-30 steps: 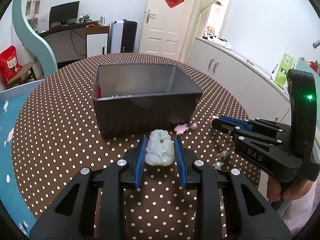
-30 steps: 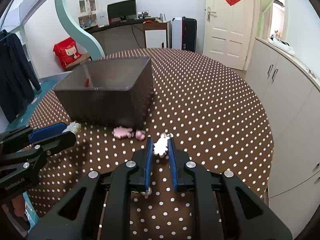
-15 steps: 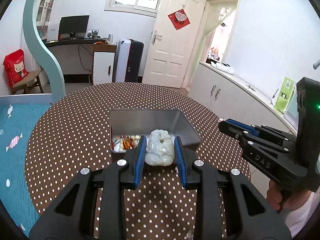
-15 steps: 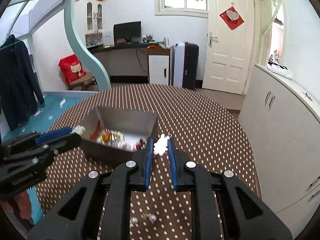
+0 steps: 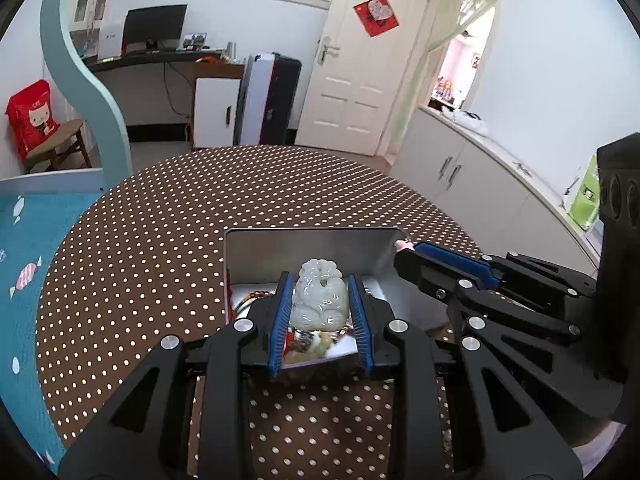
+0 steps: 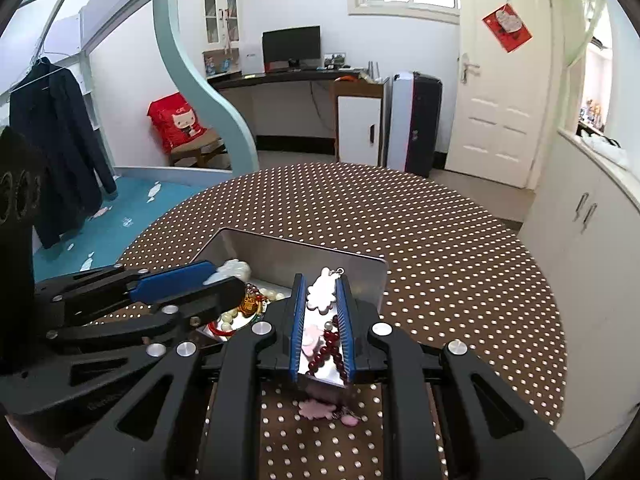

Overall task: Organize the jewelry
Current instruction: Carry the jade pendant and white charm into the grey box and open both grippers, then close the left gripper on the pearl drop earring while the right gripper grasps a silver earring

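Observation:
My left gripper is shut on a pale jade carved pendant and holds it above the open metal box. My right gripper is shut on a small pale pink flower charm, also above the box. The box holds bead bracelets and other jewelry. The right gripper shows at the right of the left wrist view; the left gripper shows at the left of the right wrist view.
A round table with a brown polka-dot cloth carries the box. A pink flower piece lies on the cloth in front of the box. White cabinets stand to the right.
Both grippers have risen from table level with their pieces and now hover over the box, looking down into it. The box's contents have come into view.

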Available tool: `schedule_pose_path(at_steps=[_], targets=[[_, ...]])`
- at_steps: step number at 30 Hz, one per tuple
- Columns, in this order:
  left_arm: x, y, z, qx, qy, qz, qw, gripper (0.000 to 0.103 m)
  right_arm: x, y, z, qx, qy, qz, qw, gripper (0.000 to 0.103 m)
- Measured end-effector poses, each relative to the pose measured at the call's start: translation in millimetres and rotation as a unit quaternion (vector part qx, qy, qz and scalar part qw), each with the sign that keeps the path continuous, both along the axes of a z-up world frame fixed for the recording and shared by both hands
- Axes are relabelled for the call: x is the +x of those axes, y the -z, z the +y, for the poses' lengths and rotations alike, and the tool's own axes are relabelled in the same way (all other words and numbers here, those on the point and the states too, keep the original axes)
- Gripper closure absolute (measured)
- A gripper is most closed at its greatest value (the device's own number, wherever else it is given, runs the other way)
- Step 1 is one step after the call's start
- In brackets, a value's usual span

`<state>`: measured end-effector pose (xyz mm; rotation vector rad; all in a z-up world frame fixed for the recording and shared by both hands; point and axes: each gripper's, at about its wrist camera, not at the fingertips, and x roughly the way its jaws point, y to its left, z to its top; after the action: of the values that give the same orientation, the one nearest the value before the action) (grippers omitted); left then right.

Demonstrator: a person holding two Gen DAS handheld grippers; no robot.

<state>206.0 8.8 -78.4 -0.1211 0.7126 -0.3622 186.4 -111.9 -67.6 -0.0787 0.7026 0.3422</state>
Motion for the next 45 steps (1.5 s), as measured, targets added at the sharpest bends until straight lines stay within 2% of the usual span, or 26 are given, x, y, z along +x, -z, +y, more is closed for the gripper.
schedule_pose_path(at_steps=[4, 8, 22, 33, 34, 36, 39, 45], targets=[[11, 5, 2, 0.004, 0.001, 0.007, 1.0, 0.075, 2, 2, 1, -0.005, 0.011, 0.005, 1.0, 0.082], [19, 8, 5, 0.01, -0.008, 0.012, 0.9998, 0.075, 0, -1, -6, -0.008, 0.026, -0.001, 1.0, 0.067], [21, 8, 8, 0.017, -0.014, 0.012, 0.9997, 0.074, -3, 7, -45, 0.018, 0.087, 0.035, 0.995, 0.058], [-6, 5, 10, 0.027, -0.009, 0.005, 0.9996, 0.074, -29, -2, -57, 0.02, 0.1, 0.021, 0.995, 0.052], [-11, 4, 8, 0.029, -0.004, 0.002, 0.9996, 0.073, -33, -3, -58, 0.02, 0.101, 0.02, 0.995, 0.052], [-27, 1, 7, 0.033, 0.009, -0.01, 0.9994, 0.055, -39, -3, -59, 0.019, 0.1, 0.017, 0.995, 0.05], [-48, 1, 5, 0.046, 0.023, -0.016, 0.9986, 0.054, -53, -4, -64, 0.015, 0.1, 0.011, 0.995, 0.045], [-81, 8, -1, 0.046, 0.05, -0.008, 0.9977, 0.05, -83, 4, -72, 0.015, 0.102, 0.013, 0.995, 0.036]])
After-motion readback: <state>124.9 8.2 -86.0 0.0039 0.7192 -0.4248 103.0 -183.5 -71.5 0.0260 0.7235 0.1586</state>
